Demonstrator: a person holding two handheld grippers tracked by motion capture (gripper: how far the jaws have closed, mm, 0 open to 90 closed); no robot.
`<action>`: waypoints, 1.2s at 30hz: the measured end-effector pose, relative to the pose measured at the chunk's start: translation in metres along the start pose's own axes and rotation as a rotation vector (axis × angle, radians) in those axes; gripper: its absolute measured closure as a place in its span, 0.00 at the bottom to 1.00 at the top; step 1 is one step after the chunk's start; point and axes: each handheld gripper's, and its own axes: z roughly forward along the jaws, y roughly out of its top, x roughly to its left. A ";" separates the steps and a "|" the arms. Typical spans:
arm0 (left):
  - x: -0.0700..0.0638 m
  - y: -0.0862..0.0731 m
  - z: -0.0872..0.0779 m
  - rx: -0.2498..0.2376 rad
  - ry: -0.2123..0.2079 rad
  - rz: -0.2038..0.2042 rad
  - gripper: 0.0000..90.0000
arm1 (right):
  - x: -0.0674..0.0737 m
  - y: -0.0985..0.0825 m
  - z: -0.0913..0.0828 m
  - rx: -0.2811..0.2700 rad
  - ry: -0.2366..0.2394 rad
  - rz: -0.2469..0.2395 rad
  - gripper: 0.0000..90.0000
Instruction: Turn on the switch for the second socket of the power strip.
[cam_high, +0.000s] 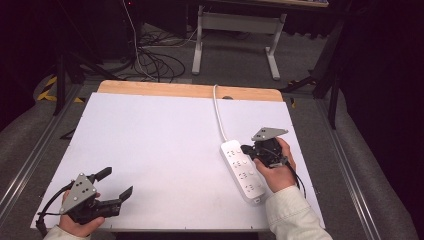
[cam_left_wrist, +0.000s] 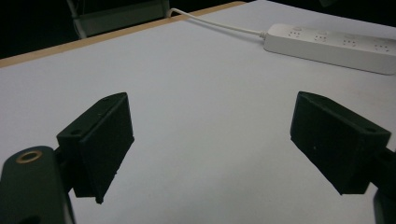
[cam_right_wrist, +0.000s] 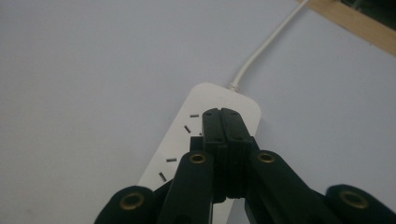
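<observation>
A white power strip (cam_high: 243, 171) lies on the white table at the right, its cord (cam_high: 218, 111) running to the far edge. My right gripper (cam_high: 248, 149) hovers over the strip's far end, jaws pressed together with nothing between them. From the right gripper view the shut tips (cam_right_wrist: 221, 113) sit just above the strip (cam_right_wrist: 184, 144) near its cord end. My left gripper (cam_high: 116, 183) rests at the near left corner with its jaws spread wide. In the left gripper view the gripper (cam_left_wrist: 210, 144) is open over bare table, and the strip (cam_left_wrist: 331, 46) lies far off at the upper right.
The white sheet (cam_high: 165, 150) covers most of the tabletop, with a wooden strip (cam_high: 185, 90) showing along the far edge. Beyond the table, cables (cam_high: 155, 60) lie on the floor beside a white frame stand (cam_high: 235, 35).
</observation>
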 end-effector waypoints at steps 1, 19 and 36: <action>0.000 0.000 0.000 0.000 0.000 0.000 0.15 | 0.000 0.000 0.000 0.000 0.000 0.000 1.00; 0.000 0.000 0.000 0.002 -0.003 -0.002 0.15 | -0.002 -0.002 0.017 0.177 0.025 0.016 1.00; 0.000 0.000 0.000 0.004 -0.002 0.000 0.15 | -0.002 -0.005 0.023 0.251 0.014 0.013 1.00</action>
